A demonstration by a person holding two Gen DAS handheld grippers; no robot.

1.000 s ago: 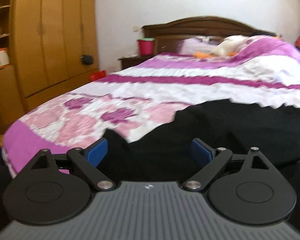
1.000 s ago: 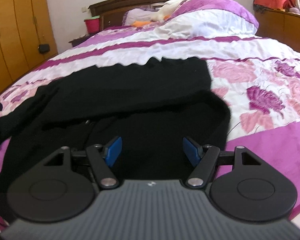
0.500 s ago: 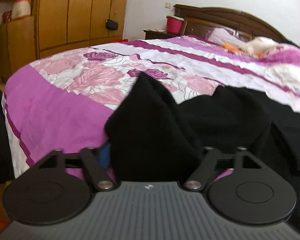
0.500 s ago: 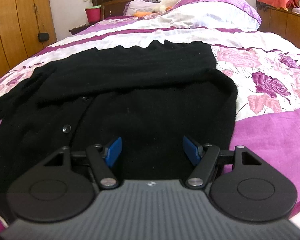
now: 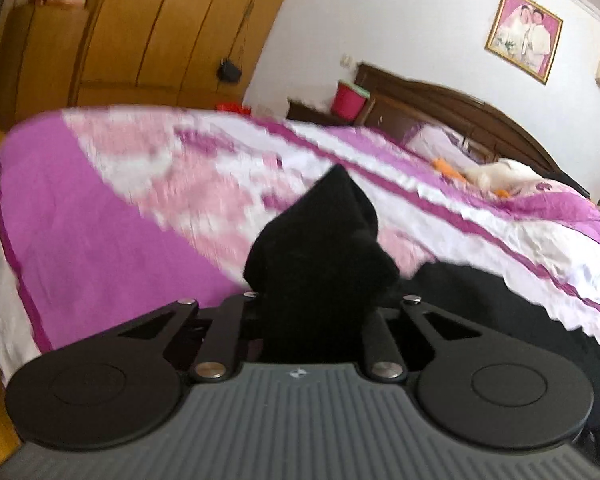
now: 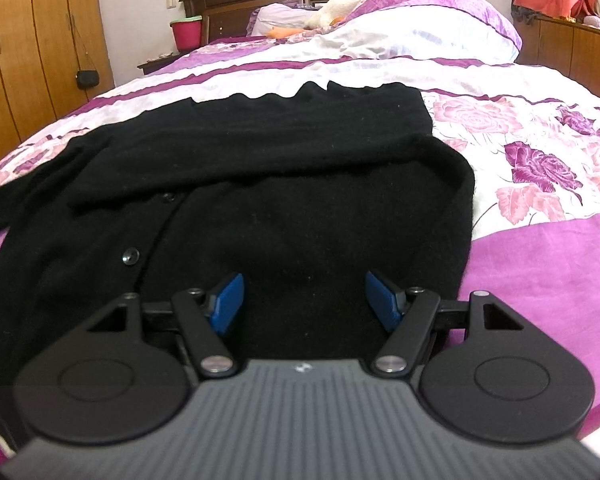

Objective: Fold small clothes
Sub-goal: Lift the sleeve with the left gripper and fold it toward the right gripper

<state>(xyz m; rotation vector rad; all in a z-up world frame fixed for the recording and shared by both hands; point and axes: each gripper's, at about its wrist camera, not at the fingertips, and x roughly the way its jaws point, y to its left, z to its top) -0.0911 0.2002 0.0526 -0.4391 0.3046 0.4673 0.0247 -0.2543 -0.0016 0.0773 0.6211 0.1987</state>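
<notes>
Now clamped on a bunched fold of black cardigan [image 5: 316,248]: left gripper [image 5: 312,312], raised higher than half a second ago, pads hidden by fabric. Held apart over soft knit, unchanged: right gripper [image 6: 304,300], blue pads [image 6: 228,300] exposed. Spread flat on floral quilt [image 6: 540,152], buttons visible. Blurred in left view.

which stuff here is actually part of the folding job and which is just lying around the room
Part of the job:
- black cardigan, spread on the bed
- left gripper, shut on a bunch of the cardigan
- right gripper, open above the cardigan

Just lying about:
- red bucket
- small black bag on the wardrobe
- stuffed toy
- framed photo
</notes>
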